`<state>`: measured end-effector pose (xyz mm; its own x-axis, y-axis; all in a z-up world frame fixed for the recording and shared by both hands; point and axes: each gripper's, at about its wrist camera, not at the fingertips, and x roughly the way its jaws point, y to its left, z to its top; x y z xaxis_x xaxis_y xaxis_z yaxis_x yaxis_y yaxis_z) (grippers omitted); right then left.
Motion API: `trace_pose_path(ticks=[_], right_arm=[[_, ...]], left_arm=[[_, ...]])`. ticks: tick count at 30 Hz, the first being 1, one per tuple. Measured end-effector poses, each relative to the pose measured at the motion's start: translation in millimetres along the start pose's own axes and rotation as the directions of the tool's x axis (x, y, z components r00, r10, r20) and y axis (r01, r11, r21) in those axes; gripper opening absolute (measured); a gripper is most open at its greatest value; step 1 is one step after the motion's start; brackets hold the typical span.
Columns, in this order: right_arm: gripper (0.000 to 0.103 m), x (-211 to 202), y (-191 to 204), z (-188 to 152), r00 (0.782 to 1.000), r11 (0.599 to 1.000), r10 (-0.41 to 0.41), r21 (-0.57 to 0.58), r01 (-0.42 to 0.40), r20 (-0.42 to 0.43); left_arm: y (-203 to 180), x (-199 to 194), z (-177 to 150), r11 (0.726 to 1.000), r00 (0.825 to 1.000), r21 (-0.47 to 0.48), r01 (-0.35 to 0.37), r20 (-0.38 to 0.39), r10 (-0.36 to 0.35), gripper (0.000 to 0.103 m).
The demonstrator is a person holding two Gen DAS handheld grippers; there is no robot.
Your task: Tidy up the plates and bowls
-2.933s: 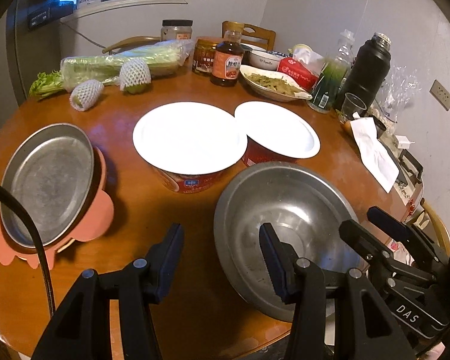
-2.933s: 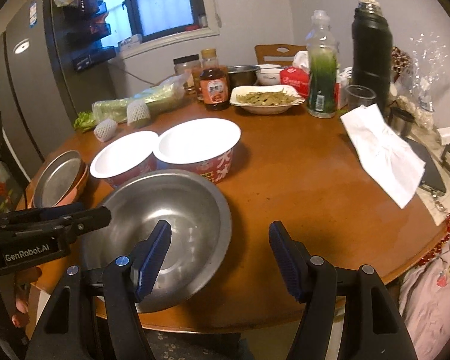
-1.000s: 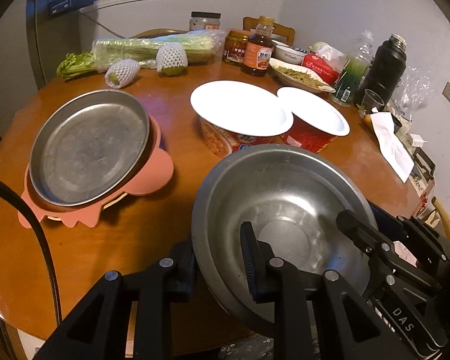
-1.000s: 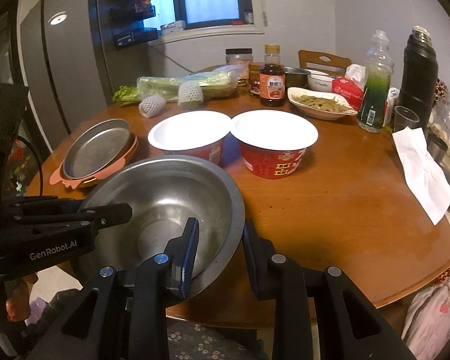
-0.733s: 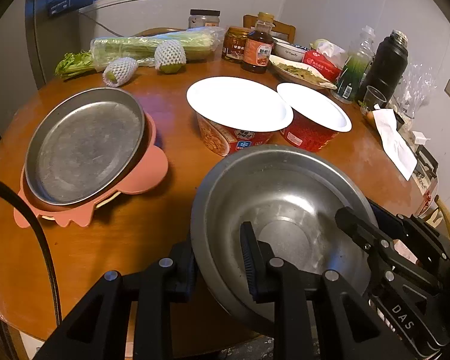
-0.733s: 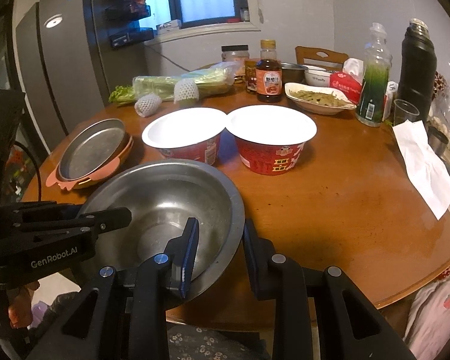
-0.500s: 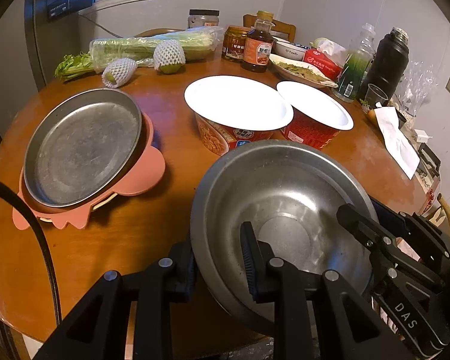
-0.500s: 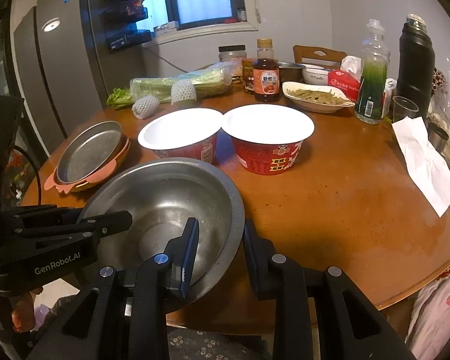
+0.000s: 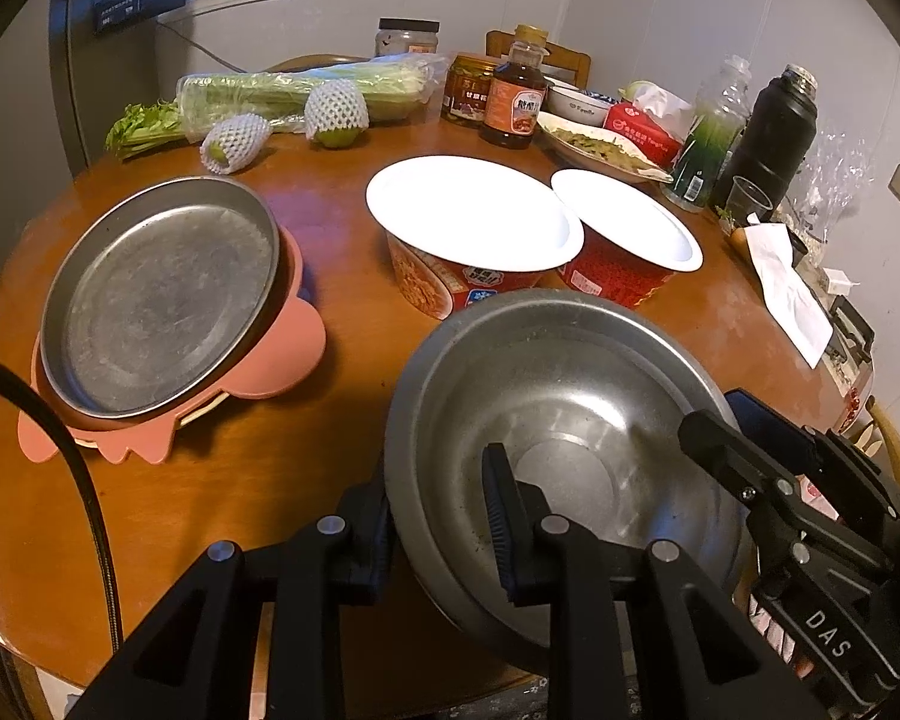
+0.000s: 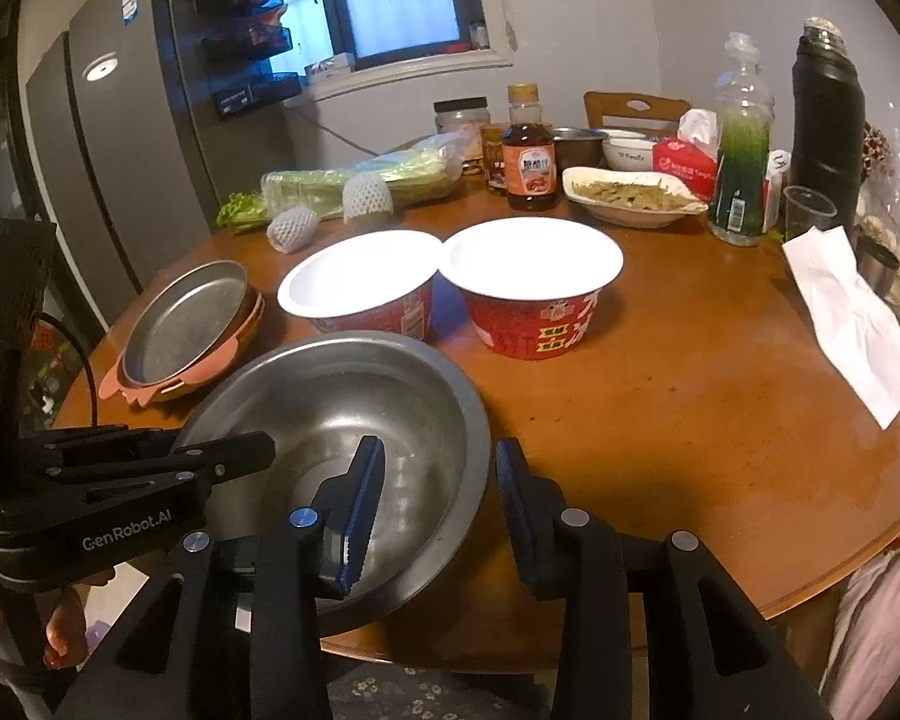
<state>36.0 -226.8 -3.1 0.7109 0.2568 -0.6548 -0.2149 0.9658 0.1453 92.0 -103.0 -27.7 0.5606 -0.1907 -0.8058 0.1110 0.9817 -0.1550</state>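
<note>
Steel bowl sits at the near edge of the bench, just in front of the two red noodle cups; the right tool has just been opening, its pads now standing clear either side of the bowl's rim, so it seems to be letting go; the left tool stays clamped on the rim nearest it, holding the bowl alone

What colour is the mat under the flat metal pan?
Salmon pink mat, clearest in the left wrist view.
</note>
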Motion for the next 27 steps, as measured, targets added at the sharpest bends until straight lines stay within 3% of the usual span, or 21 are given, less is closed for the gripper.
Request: trace_pose_path(ticks=[6, 15, 27], right_arm=[[0.047, -6.2, -6.4, 4.0, 1.0, 1.0, -0.014, 0.024, 0.013, 0.024], [0.049, -15.9, -10.2, 12.8, 0.999, 0.997, 0.017, 0.073, -0.021, 0.052], [0.05, -13.3, 12.3, 26.1, 0.998, 0.999, 0.028, 0.04, -0.03, 0.052]], left_arm=[[3.9, -9.4, 3.1, 1.0, 0.999, -0.016, 0.006, 0.032, -0.006, 0.038], [11.9, -23.1, 8.5, 0.999, 0.997, -0.028, 0.018, 0.081, -0.016, 0.04], [32.9, -35.4, 31.7, 0.998, 0.99, -0.055, 0.044, 0.139, -0.036, 0.04]])
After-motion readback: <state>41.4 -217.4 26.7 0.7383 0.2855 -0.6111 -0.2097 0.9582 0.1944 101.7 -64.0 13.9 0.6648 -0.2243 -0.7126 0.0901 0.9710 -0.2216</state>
